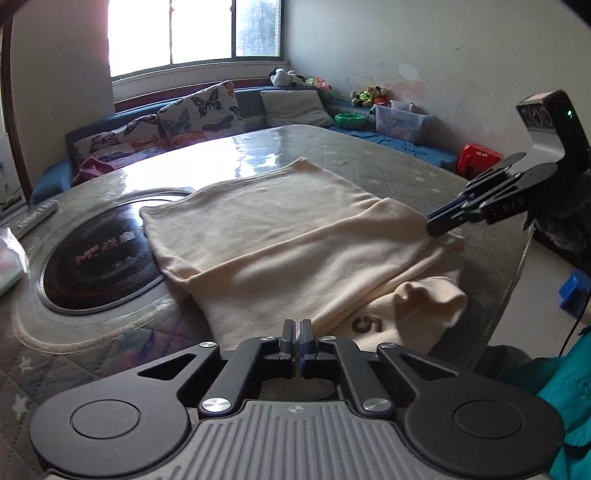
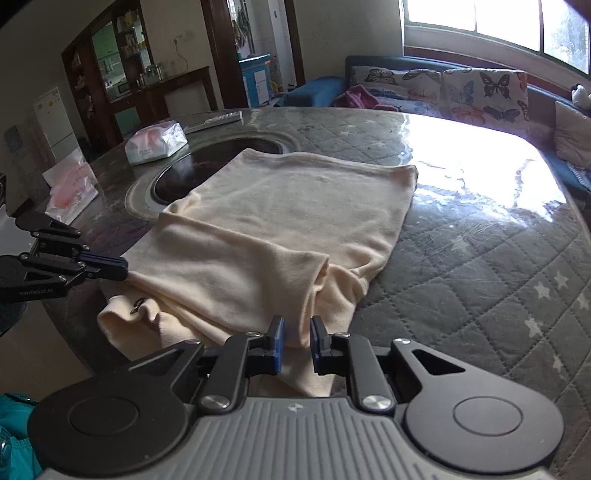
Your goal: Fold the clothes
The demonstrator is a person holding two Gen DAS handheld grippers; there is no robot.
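Cream garment (image 2: 280, 221), quilted table (image 2: 480, 266); butterfly cushions (image 2: 443, 92)

Daylit only, from a window (image 1: 192, 33) blown out to plain white in the left wrist view and again at the window (image 2: 495, 22) in the right wrist view. Strong glare across the glossy table cover (image 1: 258, 151), brightest on the table cover (image 2: 476, 173) nearest the panes, wiping out the quilted pattern there. Soft, shallow shadows in the folds of the cream garment (image 1: 295, 236). Dimmer and muddier toward the cabinets (image 2: 122, 62) away from the light. Heavy fisheye bending of straight lines, dark vignette in the corners. Mild softness and smear at the frame edges; centre reasonably sharp, slightly hazy.
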